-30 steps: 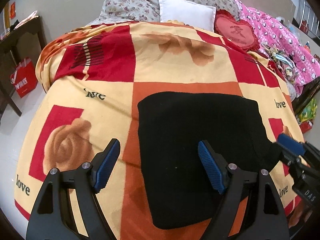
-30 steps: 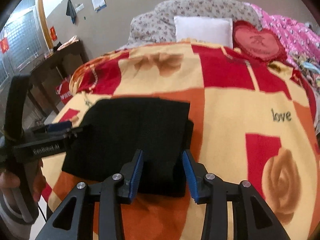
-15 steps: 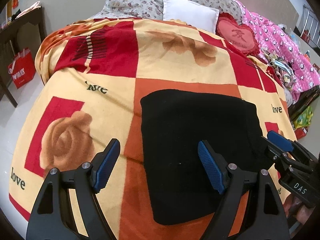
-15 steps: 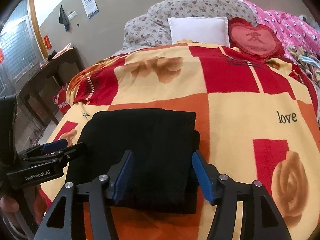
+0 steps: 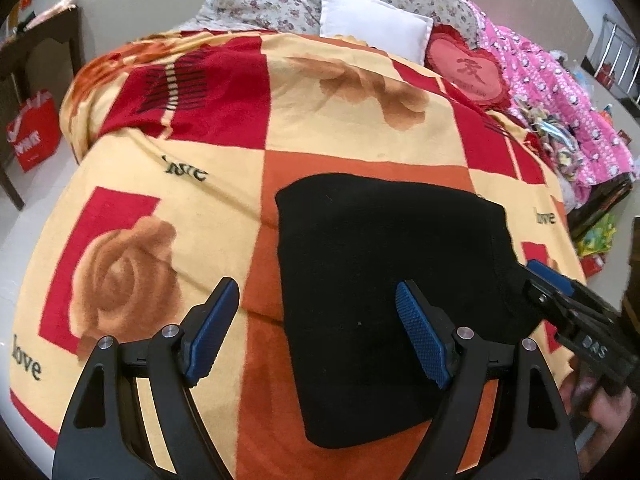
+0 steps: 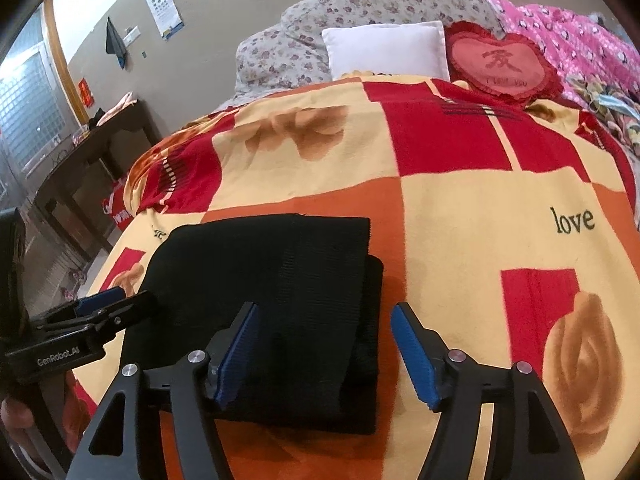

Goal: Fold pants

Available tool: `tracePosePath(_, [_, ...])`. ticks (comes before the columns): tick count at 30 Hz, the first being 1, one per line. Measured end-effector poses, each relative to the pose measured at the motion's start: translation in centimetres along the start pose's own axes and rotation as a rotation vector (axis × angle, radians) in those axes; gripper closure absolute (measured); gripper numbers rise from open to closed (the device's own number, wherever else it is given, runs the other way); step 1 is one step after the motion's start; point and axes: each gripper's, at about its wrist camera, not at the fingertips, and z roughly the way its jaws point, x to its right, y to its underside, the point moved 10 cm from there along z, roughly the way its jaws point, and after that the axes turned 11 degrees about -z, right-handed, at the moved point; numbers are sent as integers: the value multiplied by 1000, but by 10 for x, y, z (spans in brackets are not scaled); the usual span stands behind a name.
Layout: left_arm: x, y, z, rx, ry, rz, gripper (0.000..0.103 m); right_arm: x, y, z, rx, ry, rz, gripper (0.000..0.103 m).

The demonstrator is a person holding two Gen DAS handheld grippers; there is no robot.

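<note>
The black pants (image 5: 384, 280) lie folded into a flat rectangle on the rose-patterned blanket (image 5: 224, 208); they also show in the right wrist view (image 6: 272, 280). My left gripper (image 5: 320, 332) is open and empty, raised over the pants' left edge. My right gripper (image 6: 326, 348) is open and empty, raised over the pants' right edge. Each gripper shows in the other's view, the right one (image 5: 560, 292) at the pants' right side and the left one (image 6: 100, 304) at their left side.
A white pillow (image 5: 372, 28), a red heart cushion (image 5: 468, 68) and a pink quilt (image 5: 560, 92) lie at the bed's far end. A dark wooden table (image 6: 100, 136) and a red bag (image 5: 34, 136) stand left of the bed.
My right gripper has opened wider and drawn back from the pants. Both grippers have lifted slightly; the pants stay folded in place.
</note>
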Motion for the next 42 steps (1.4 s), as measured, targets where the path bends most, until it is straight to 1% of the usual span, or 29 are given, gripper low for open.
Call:
tracePosePath(2, [-2,4,0,-27,44,-7,22,5,2,3,-9,-21,24,34])
tracePosePath(7, [-13,11,5,-72,103,-50,22,18,9,10,-18,-52,65,32])
tracePosePath(10, [-11,12,8,-76,112,-58,22,21,10,16,-19,-109,107,31])
tracePosePath(16, [6,18,21,-104,140,-22,21,11,12,27,-23,-230,148,31])
tracePosePath(18, [9,18,28,-116,152,-33,16,8,13,32,-23,-253,154,30])
tracePosePath(22, [14,15,31,-89,150,-21,14,3,9,36,-6,-246,114,29])
tracePosePath(24, [19,18,32,-90,159,-3,15,-3,8,38,5,-242,88,29])
tracePosePath(25, [23,19,31,-96,163,12,17,-3,7,38,10,-236,89,34])
tracePosePath(26, [25,17,29,-91,156,20,22,-3,7,37,15,-234,92,38])
tracePosePath(27, [29,14,25,-83,156,43,27,-3,4,32,30,-226,88,48])
tracePosePath(28, [32,11,21,-77,162,58,29,-3,1,28,42,-218,77,54])
tracePosePath(30, [41,-2,12,-55,184,81,32,-4,-8,16,73,-204,50,59])
tracePosePath(32, [48,-18,7,-30,193,93,32,-3,-22,6,103,-181,27,60])
tracePosePath(34, [52,-31,10,-10,183,104,32,1,-34,4,117,-173,26,60])
tracePosePath(37, [55,-44,28,-21,160,105,32,9,-48,12,122,-149,33,60])
tracePosePath(40, [50,-47,61,-65,111,93,31,17,-53,32,99,-128,45,60])
tracePosePath(41, [44,-46,73,-82,85,81,31,21,-51,42,75,-116,44,60])
tracePosePath(42, [41,-47,78,-82,91,66,29,25,-47,53,47,-102,44,58])
